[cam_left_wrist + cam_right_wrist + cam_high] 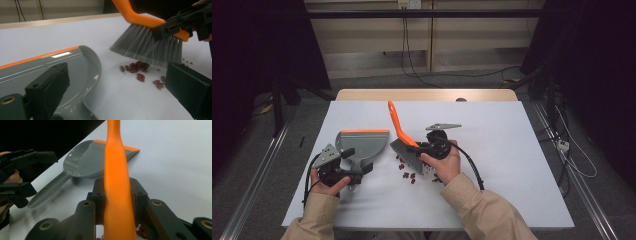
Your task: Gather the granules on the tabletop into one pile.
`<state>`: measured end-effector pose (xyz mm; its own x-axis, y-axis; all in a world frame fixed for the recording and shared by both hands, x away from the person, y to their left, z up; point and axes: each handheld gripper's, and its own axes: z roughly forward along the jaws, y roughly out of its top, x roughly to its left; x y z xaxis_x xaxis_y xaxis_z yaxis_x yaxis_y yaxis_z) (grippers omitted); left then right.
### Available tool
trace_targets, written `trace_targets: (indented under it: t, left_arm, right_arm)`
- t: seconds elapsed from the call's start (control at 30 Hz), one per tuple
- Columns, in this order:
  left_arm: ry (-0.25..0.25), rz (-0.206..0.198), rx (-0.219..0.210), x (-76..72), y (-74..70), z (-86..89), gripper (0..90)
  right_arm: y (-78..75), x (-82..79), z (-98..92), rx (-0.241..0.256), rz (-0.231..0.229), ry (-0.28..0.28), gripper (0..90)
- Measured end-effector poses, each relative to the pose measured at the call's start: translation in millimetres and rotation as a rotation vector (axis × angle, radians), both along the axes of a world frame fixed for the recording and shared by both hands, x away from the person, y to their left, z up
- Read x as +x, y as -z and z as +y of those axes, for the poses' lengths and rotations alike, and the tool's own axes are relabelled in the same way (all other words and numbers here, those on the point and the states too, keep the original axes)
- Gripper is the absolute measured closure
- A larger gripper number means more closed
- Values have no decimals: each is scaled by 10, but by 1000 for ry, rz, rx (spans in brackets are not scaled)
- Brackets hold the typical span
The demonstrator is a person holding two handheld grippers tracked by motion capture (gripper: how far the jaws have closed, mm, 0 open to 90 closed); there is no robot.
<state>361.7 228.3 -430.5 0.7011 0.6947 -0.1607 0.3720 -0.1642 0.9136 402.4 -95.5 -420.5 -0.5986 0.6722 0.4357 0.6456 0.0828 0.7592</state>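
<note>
A grey dustpan (362, 142) with an orange lip lies flat at the table's left centre, its handle pointing toward me. My left gripper (358, 161) is open, its jaws on either side of that handle; in its own view the left gripper (116, 75) gapes wide over the dustpan (50, 65). My right gripper (422, 147) is shut on the orange handle of a brush (399, 127) just above its grey bristles (147, 45). The bristles rest on the table behind a small pile of red beans (408, 170). The right gripper (117, 195) clamps the brush handle (116, 182) between its pads.
A white sheet (512, 150) covers the table, with a wooden strip (427, 95) showing at the far edge. Several beans (138, 68) lie between brush and dustpan rim. Dark floor, cables and metal rails surround the table.
</note>
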Motion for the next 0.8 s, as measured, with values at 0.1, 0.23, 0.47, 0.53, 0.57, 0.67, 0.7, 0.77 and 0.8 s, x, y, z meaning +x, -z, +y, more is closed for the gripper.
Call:
trace_targets:
  t: [0.1,0.23,0.47,0.53,0.57,0.67,0.7,0.77,0.8]
  left_arm:
    - [-2,-1,0,7,2,-1,57]
    - [0,-2,-3,7,3,2,57]
    - [-3,-3,-3,-1,-6,15,57]
    - [-1,-3,-3,-2,-6,14,57]
    - [-2,-2,-2,-2,-6,13,57]
    - [-2,-3,-1,0,-4,9,57]
    - [-2,-3,1,0,-4,7,57]
    - [-1,-3,1,0,-4,2,57]
    - [0,-3,2,1,-3,0,57]
  right_arm:
    - [53,-20,67,33,38,-6,715]
    - [139,-38,173,59,87,-18,715]
    - [226,-43,167,-6,140,51,714]
    - [244,-43,110,-5,146,68,714]
    - [243,-48,84,-11,140,76,714]
    - [230,-56,-2,-21,131,98,714]
    - [227,-57,-49,-24,131,110,714]
    - [227,-57,-117,-25,131,121,713]
    - [228,-59,-155,-25,134,129,714]
